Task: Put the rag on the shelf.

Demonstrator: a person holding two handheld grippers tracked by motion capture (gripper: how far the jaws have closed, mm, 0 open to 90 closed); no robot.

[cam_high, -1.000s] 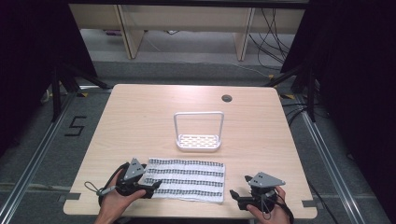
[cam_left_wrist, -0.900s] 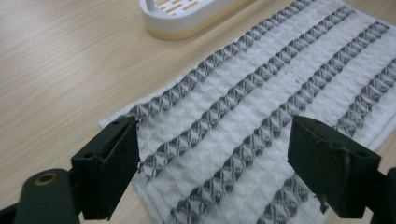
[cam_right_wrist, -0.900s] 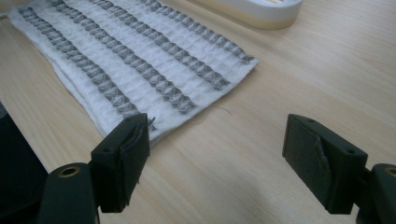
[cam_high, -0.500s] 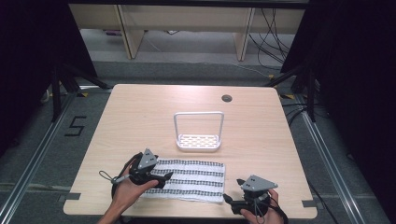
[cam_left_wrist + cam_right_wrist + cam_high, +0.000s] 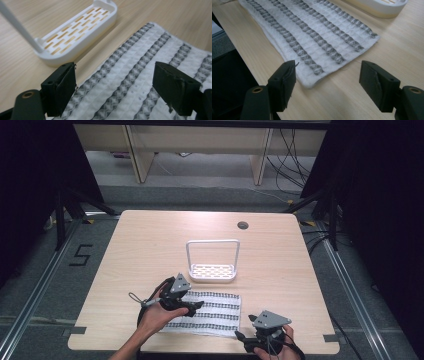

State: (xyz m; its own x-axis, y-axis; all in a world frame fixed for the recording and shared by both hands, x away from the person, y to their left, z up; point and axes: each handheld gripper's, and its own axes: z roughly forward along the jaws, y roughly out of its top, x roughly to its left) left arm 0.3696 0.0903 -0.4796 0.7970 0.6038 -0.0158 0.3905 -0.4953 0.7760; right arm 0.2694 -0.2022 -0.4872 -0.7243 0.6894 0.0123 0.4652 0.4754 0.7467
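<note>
A light wooden table [image 5: 150, 250] with rounded corners takes up the middle of the high view, with a small round cable hole [image 5: 243, 225] near its far right edge. On its near half lies a white cloth with dark grey woven stripes [image 5: 212, 312], spread flat, its long side running left to right. Just beyond the cloth's far edge, near the table's centre, stands a white slotted tray with a tall looped handle [image 5: 212, 270]; tray and cloth sit close together but apart, with bare wood between them in the left gripper view.

The left gripper [image 5: 192, 307] is held in the person's left hand [image 5: 157, 317] over the cloth's left end. In its own view its jaws stand wide apart above the striped cloth [image 5: 130, 82], gripping nothing, with the tray [image 5: 77, 32] beyond at the left.

The right gripper [image 5: 242, 340] is held at the table's near edge, just near and right of the cloth's near right corner. Its jaws are also spread wide and empty, low above bare wood, with the cloth's corner [image 5: 317, 75] lying just ahead, between the two jaws.
</note>
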